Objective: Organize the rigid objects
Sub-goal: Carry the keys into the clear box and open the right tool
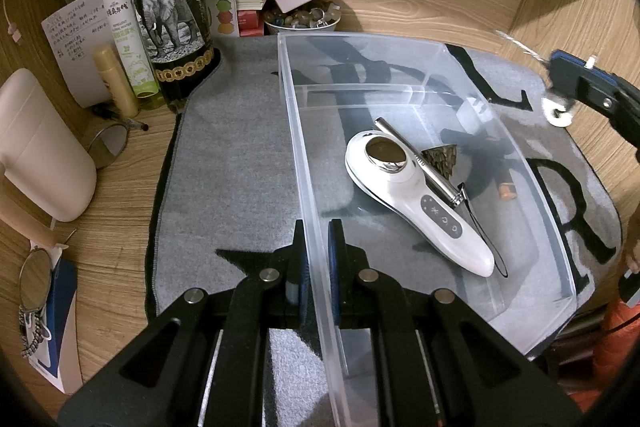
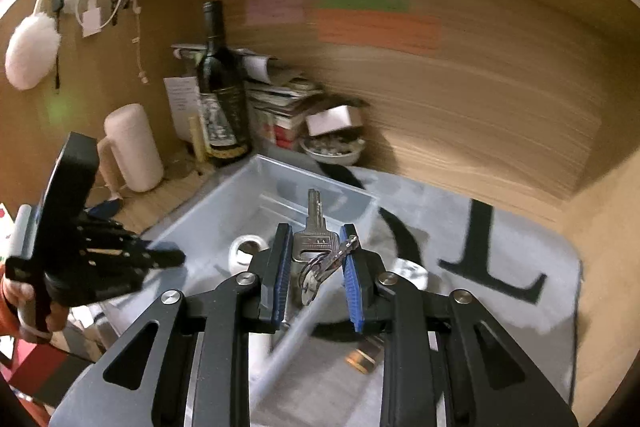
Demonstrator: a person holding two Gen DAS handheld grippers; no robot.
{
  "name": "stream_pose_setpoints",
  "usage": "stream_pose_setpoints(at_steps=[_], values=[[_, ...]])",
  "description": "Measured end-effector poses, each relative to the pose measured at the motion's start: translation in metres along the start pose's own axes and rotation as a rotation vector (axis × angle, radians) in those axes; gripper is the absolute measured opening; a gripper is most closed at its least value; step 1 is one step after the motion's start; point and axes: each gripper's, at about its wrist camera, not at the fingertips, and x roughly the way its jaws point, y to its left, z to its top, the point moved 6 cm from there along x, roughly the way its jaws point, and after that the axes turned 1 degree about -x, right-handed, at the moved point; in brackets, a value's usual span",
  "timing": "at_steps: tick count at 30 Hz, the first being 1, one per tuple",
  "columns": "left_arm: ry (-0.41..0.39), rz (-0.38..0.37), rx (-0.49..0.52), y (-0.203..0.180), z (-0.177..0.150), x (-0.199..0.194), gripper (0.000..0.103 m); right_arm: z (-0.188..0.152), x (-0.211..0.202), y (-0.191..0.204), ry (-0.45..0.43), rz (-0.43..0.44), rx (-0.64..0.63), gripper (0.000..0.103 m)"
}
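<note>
A clear plastic bin [image 1: 304,131] stands on a grey mat [image 1: 236,163]. In it lie a white handheld device [image 1: 416,203], a silver pen [image 1: 420,163] and a small dark ridged piece [image 1: 442,155]. My left gripper [image 1: 318,243] is shut on the bin's left wall. My right gripper [image 2: 316,251] is shut on a bunch of keys [image 2: 314,235] and holds it above the bin [image 2: 224,211]. It also shows at the right edge of the left wrist view [image 1: 560,99], with the keys [image 1: 558,111] hanging over the mat.
A wine bottle [image 1: 168,7], spray bottle [image 1: 124,27], yellow tube [image 1: 116,83], papers and a bowl of small items [image 1: 304,17] crowd the back left. A pink-white container [image 1: 36,147] and glasses [image 1: 34,283] lie left. A wooden wall [image 2: 460,99] rises behind.
</note>
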Motion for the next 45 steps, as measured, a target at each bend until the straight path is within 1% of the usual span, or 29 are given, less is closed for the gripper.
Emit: stream_pose_setpoints(at_steps=[7,16,21,23,36,42,44,45], values=[[-0.001,-0.002,-0.002,0.0,0.0,0.0,0.008,0.001,0.03,0.021,0.049,0.034,-0.037,0.022],[-0.001,0.001,-0.008,0.001,0.0,0.0,0.008,-0.018,0.071,0.016,0.17,0.038,-0.041,0.022],[-0.001,0.005,-0.003,0.001,0.0,0.0,0.008,-0.029,0.084,0.015,0.231,0.037,-0.051,0.022],[-0.001,0.005,-0.003,0.002,0.0,0.0,0.008,-0.029,0.085,0.015,0.229,0.024,-0.062,0.022],[-0.001,0.003,-0.003,0.002,0.0,0.0,0.008,-0.028,0.082,0.023,0.239,0.034,-0.099,0.023],[-0.001,0.003,-0.004,0.002,0.0,0.0,0.008,-0.022,0.069,0.025,0.206,0.038,-0.097,0.03],[-0.001,0.003,-0.003,0.002,0.0,0.0,0.008,-0.019,0.062,0.022,0.187,0.039,-0.09,0.035],[-0.001,0.003,-0.003,0.002,0.0,0.0,0.008,-0.017,0.058,0.021,0.176,0.037,-0.085,0.036]])
